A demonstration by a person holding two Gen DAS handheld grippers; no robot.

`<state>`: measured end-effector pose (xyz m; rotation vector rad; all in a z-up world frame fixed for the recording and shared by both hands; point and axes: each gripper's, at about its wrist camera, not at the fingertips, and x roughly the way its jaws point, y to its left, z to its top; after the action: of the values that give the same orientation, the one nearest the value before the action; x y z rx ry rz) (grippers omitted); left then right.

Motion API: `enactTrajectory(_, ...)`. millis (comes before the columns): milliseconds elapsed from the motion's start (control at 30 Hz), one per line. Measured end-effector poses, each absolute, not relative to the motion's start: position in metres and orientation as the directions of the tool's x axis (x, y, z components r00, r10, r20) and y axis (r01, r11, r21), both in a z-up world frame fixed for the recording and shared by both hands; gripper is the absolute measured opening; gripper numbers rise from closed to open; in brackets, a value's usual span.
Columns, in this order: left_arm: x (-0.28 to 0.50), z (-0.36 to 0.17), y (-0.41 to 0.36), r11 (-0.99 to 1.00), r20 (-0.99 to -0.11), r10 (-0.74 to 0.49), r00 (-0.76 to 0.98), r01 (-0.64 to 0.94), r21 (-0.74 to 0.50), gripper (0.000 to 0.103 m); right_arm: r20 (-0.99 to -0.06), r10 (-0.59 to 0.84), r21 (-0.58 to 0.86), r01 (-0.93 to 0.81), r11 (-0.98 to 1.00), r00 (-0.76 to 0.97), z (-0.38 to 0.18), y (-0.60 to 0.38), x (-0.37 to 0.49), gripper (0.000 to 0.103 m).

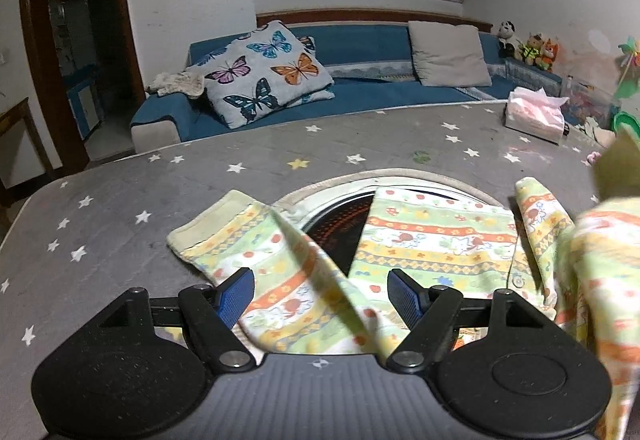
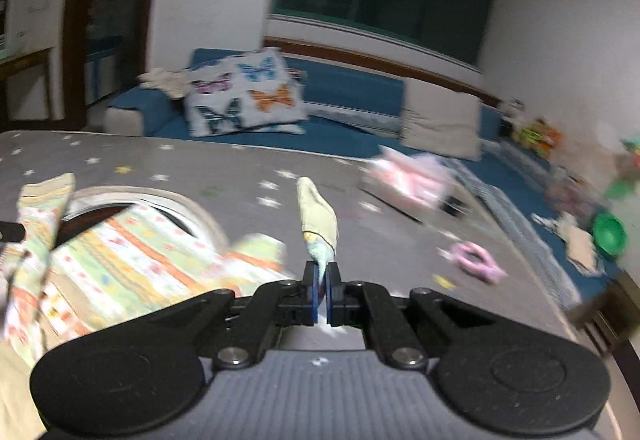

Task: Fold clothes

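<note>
Shirt lies spread on the starred table, a sleeve between the released left tool, while the right tool clenches its other cuff at twelve o'clock.

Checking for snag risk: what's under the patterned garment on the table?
Under the patterned garment a round opening in the star-print table cover shows a dark perforated disc with a red glow. The cloth hides most of the opening, so what it is can't be told.
</note>
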<state>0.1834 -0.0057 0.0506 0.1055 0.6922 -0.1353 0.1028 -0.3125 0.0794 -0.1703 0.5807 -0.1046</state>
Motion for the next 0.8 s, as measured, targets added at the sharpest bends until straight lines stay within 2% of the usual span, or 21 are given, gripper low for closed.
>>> enactTrajectory(133, 0.188, 0.050, -0.012, 0.984, -0.647, -0.099, 0.756, 0.172, 0.050, 0.075, -0.536, -0.254, -0.207, 0.167, 0.964, 0.805, 0.077, -0.353, 0.064, 0.003)
enactTrajectory(300, 0.197, 0.051, -0.022, 0.980, -0.649, -0.116, 0.752, 0.193, 0.049, 0.075, -0.590, -0.358, -0.201, 0.298, 0.933, 0.723, 0.059, -0.399, 0.032, 0.004)
enactTrajectory(433, 0.207, 0.048, -0.031, 0.974, -0.656, -0.127, 0.744, 0.219, 0.059, 0.072, -0.600, -0.391, -0.205, 0.339, 0.918, 0.697, 0.054, -0.411, 0.024, 0.007)
enactTrajectory(500, 0.215, 0.046, -0.035, 0.971, -0.663, -0.140, 0.735, 0.232, 0.053, 0.069, -0.592, -0.365, -0.190, 0.316, 0.930, 0.719, 0.060, -0.406, 0.027, 0.007)
enactTrajectory(600, 0.229, 0.041, -0.039, 0.970, -0.682, -0.159, 0.714, 0.242, 0.027, 0.060, -0.609, -0.252, -0.112, 0.233, 0.966, 0.752, 0.065, -0.395, 0.046, 0.008)
enactTrajectory(800, 0.257, 0.028, -0.044, 0.966, -0.719, -0.176, 0.673, 0.259, 0.006, 0.056, -0.642, -0.010, 0.041, 0.047, 0.998, 0.766, 0.056, -0.360, 0.109, 0.018)
